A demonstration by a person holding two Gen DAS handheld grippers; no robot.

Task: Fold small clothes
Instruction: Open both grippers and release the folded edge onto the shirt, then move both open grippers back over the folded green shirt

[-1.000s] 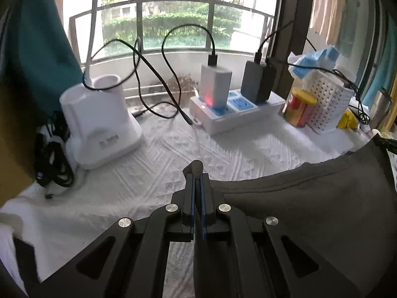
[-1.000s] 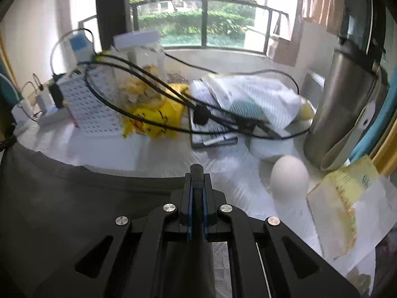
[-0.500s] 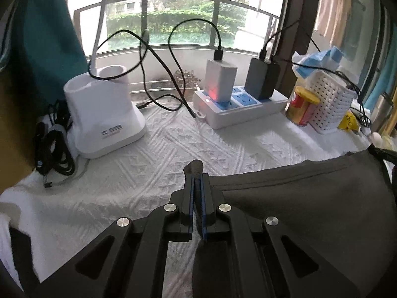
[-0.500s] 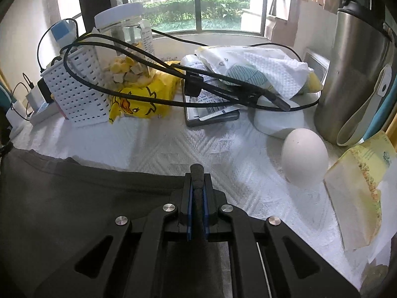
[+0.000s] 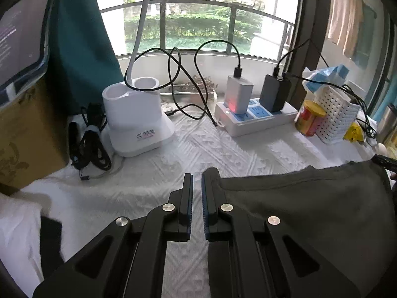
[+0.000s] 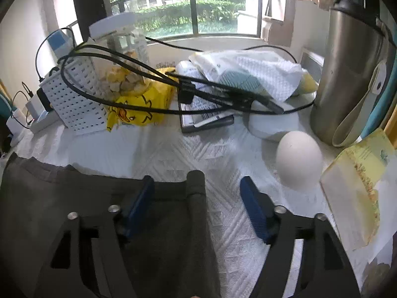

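Observation:
A dark grey-olive garment point(image 5: 310, 211) lies flat on the white textured tablecloth point(image 5: 223, 149). My left gripper point(image 5: 197, 177) is at the garment's left corner. Its jaws are opening, with a narrow gap and nothing between the pads; the corner rests against the outside of the right finger. In the right wrist view the same garment point(image 6: 62, 198) fills the lower left. My right gripper point(image 6: 197, 182) is opening wide. A raised fold of the garment's edge stands between its blue pads point(image 6: 139, 203) and touches neither.
Behind the left gripper are a white charging base point(image 5: 136, 119), a power strip point(image 5: 253, 116), black cables point(image 5: 91, 146) and a cardboard box point(image 5: 24, 136). Near the right gripper are a white egg-shaped object point(image 6: 299, 160), a steel flask point(image 6: 347, 74), a perforated basket point(image 6: 74, 99) and a yellow bag point(image 6: 139, 109).
The right gripper was shut on the garment's edge and has now sprung wide, letting it go. The left gripper's jaws have parted slightly and released the corner; that hand rose a little.

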